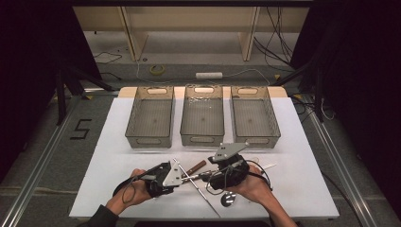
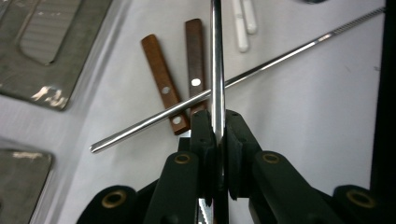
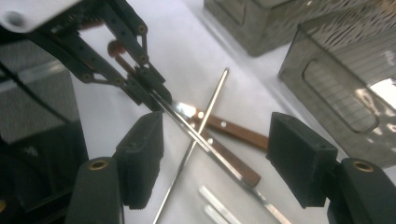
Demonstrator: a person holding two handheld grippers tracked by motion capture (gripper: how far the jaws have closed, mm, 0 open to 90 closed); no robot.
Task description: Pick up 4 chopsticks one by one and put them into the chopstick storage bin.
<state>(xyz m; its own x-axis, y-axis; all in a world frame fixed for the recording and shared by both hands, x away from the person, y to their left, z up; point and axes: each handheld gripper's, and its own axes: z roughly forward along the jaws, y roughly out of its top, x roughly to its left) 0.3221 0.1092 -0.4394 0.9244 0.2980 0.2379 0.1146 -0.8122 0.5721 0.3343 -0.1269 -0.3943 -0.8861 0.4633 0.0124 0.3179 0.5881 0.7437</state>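
Held rod: a thin bright metal rod is sitting clamped between the left gripper's pads, running straight away from them over the white table; in the right gripper view it is slanting down from the left gripper toward the lower right.
Left gripper: its jaws are pressing shut on the held rod (the high view is showing it at the table's near edge, in the person's left hand).
Right gripper: its jaws are standing wide apart with nothing pressed between the pads; the held rod is passing through the gap without touching either one. In the high view it is facing the left gripper, close by.
Second rod: lying flat on the table, crossing under the held rod.
Wooden handles: two brown riveted handles are lying side by side under the crossing rods (the high view is resolving just one brown handle).
White sticks: two short ones are lying just beyond the handles.
Bins: three grey mesh bins are standing in a row across the far half of the table, well apart from both grippers.
Open room: bare white table is stretching to either side of the hands; the near edge is running just behind the grippers.
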